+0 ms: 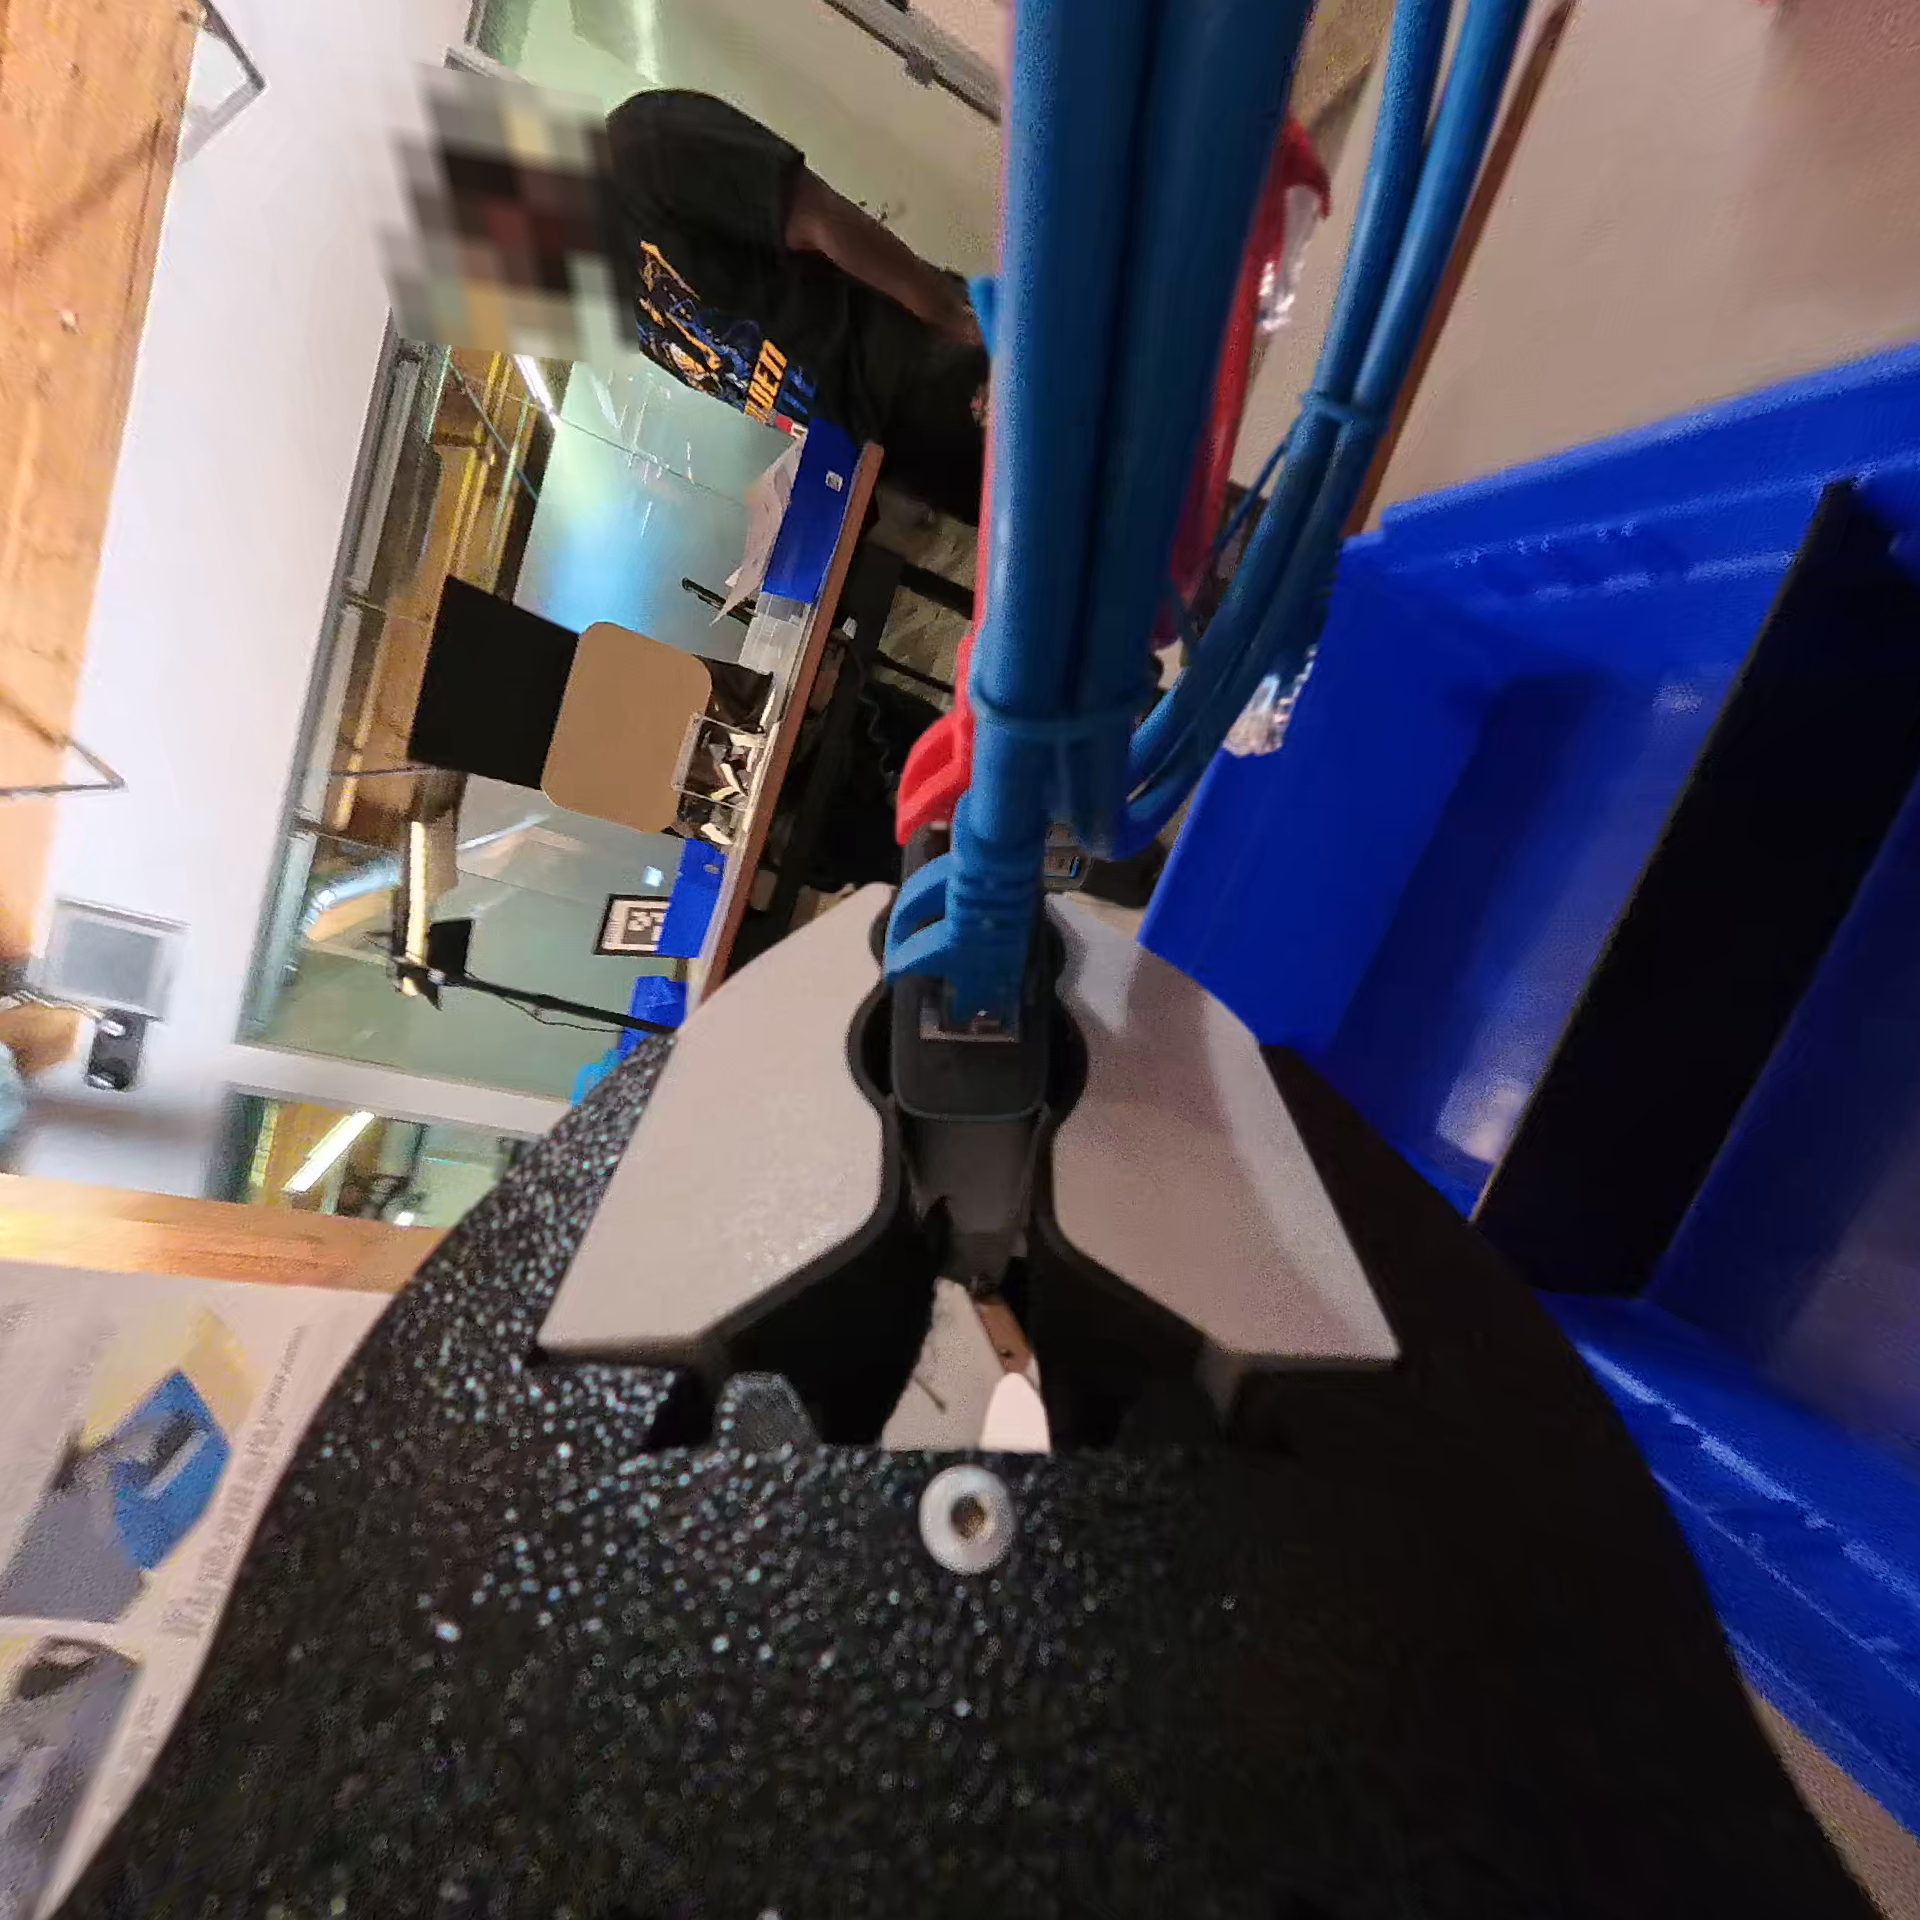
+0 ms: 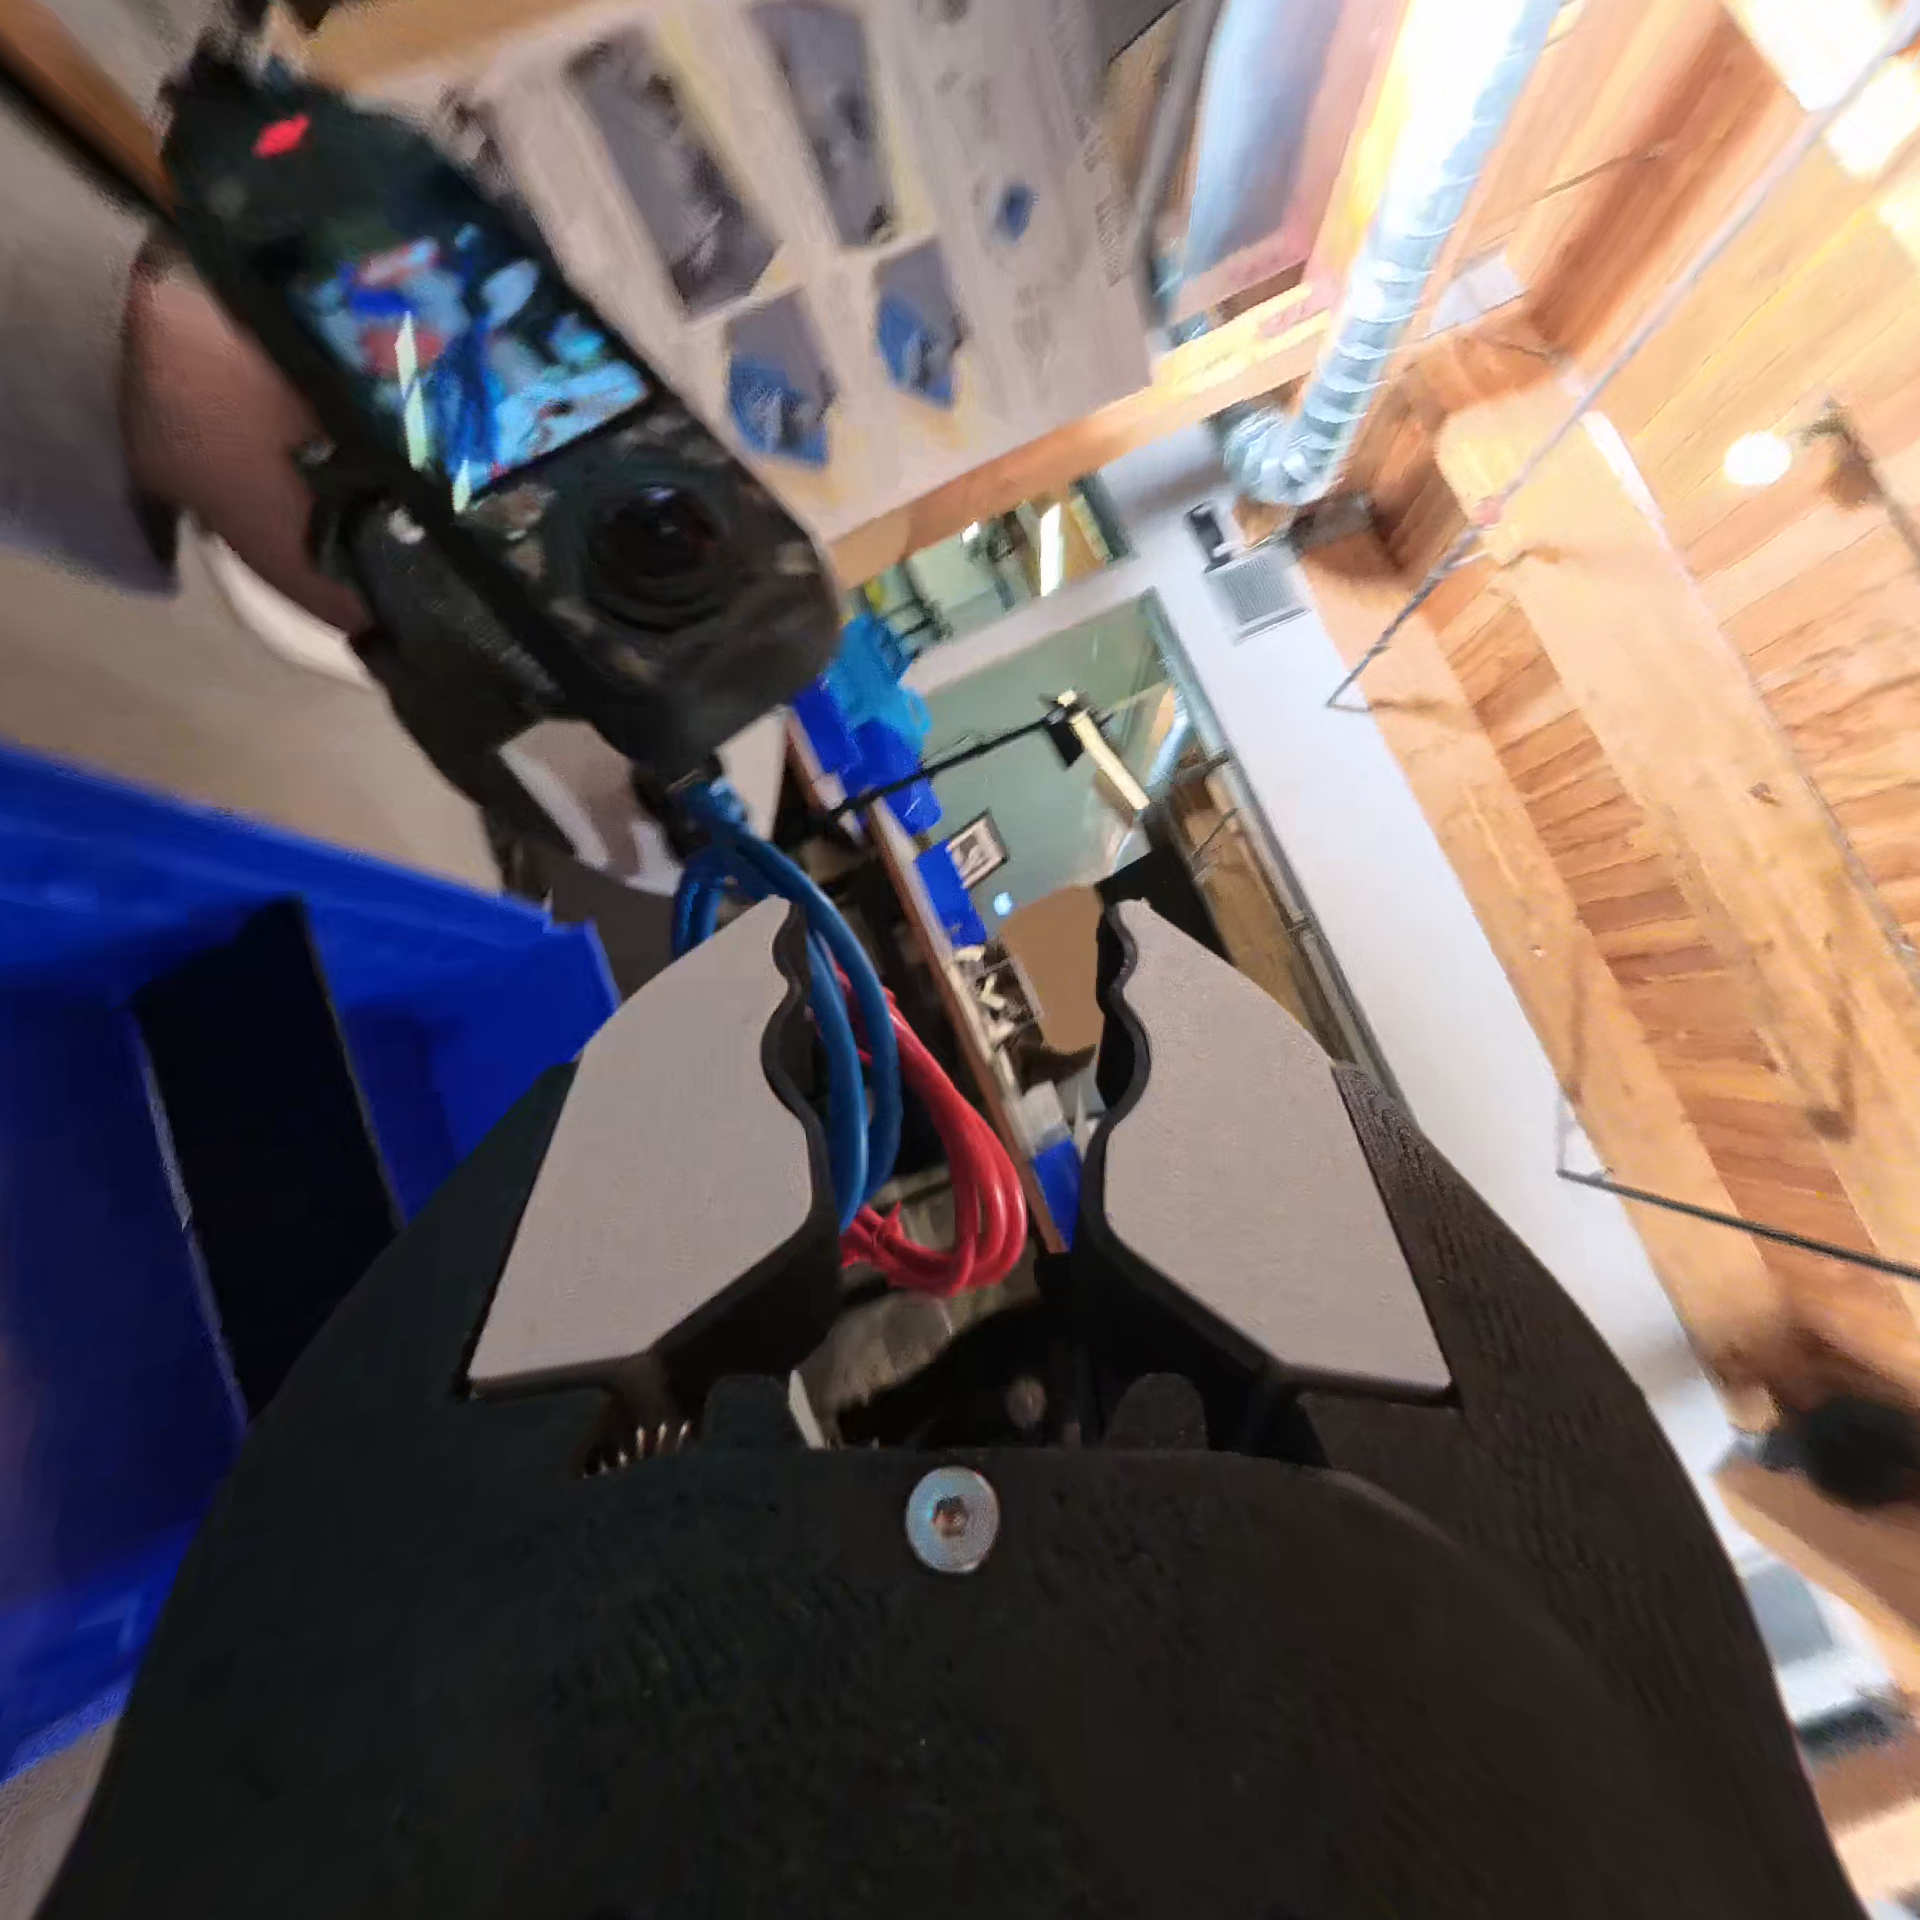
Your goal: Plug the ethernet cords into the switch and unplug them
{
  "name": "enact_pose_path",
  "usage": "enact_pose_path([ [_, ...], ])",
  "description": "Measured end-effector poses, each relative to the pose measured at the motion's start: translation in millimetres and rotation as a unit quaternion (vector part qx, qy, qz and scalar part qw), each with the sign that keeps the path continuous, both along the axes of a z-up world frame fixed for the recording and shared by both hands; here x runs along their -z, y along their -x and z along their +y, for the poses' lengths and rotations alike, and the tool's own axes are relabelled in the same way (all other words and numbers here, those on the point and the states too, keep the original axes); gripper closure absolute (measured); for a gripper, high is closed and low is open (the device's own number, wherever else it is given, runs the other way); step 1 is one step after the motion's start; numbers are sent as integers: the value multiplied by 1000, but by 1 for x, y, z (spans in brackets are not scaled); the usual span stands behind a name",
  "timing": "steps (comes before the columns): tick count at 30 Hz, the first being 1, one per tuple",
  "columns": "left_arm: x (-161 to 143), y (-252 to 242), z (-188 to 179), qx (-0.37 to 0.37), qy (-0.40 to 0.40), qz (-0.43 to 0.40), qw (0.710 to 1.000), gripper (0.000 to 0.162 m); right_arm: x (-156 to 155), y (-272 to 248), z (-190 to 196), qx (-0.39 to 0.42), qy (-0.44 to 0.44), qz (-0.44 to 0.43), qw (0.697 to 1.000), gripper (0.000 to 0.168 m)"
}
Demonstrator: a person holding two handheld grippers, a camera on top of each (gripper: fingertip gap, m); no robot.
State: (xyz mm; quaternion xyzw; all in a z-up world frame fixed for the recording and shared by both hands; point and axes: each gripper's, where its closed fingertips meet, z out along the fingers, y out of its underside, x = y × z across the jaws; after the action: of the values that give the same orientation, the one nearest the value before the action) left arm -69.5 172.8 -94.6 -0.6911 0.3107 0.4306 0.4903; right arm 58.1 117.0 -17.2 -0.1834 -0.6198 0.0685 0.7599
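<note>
My left gripper [image 1: 966,940] is shut on a small black adapter [image 1: 966,1086] with a socket at its front end. A blue network cable plug [image 1: 987,925] sits in that socket. Its tied blue cable bundle [image 1: 1081,416] runs away from the fingers, with a red cable [image 1: 935,758] behind it. My right gripper [image 2: 951,925] is open and holds nothing. Blue cable loops [image 2: 857,1039] and red cable loops [image 2: 971,1164] lie beyond the gap between its fingers, closest to the left finger. The left gripper's camera body [image 2: 540,499], held by a hand [image 2: 218,436], shows farther off in the right wrist view.
A blue plastic bin [image 1: 1558,727] with a black divider [image 1: 1714,883] stands close beside both grippers; it also shows in the right wrist view [image 2: 416,935]. A person in a black shirt [image 1: 727,260] is at a long wood-edged table [image 1: 800,675] farther off. Posters [image 2: 831,208] hang on the wall.
</note>
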Motion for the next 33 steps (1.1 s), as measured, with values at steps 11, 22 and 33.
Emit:
enact_pose_path([
  [11,12,-10,4,12,33,58,998,141,68,44,53,87,-60,-136,985,138],
  [22,-19,-51,-27,234,-66,-28,970,124,48,28,44,-86,95,-69,989,154],
  [33,-35,-76,-64,410,-95,-137,897,110,35,9,28,-252,200,-37,946,154],
])
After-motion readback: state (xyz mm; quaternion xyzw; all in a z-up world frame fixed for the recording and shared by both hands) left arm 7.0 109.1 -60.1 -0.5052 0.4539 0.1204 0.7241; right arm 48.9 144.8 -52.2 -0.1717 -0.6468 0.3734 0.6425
